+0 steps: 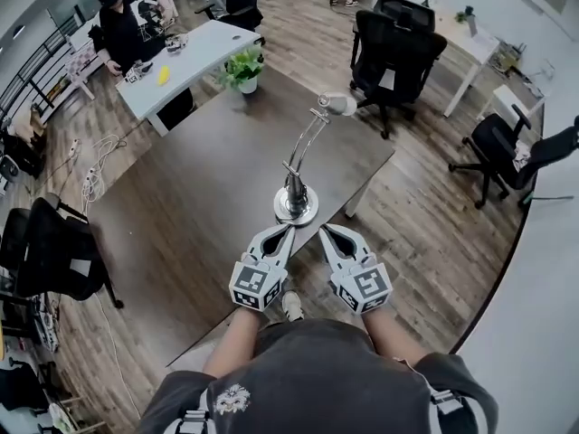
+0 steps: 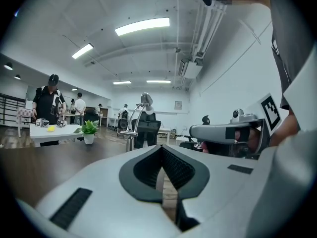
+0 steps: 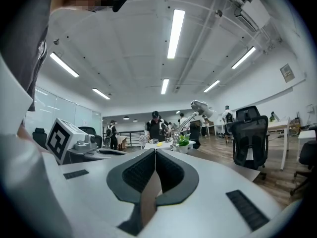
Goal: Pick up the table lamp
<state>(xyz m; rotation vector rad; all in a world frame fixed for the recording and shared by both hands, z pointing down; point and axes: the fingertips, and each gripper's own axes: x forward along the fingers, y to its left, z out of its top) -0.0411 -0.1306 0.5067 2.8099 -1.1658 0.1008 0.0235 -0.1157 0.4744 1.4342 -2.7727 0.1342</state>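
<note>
One table lamp [image 1: 296,202], one potted plant [image 1: 242,69], one dark table [image 1: 181,215], and a pair: left tongs [image 1: 287,231], right tongs [image 1: 325,231].

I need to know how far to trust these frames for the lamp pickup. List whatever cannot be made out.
Left gripper view: the table lamp has its base hidden behind the left gripper.
Right gripper view: its base is again hidden, behind the right gripper.
Head view: any switch or cord on the lamp is too small to tell.
Head view: the yellow object on the white desk is too small to identify.
</note>
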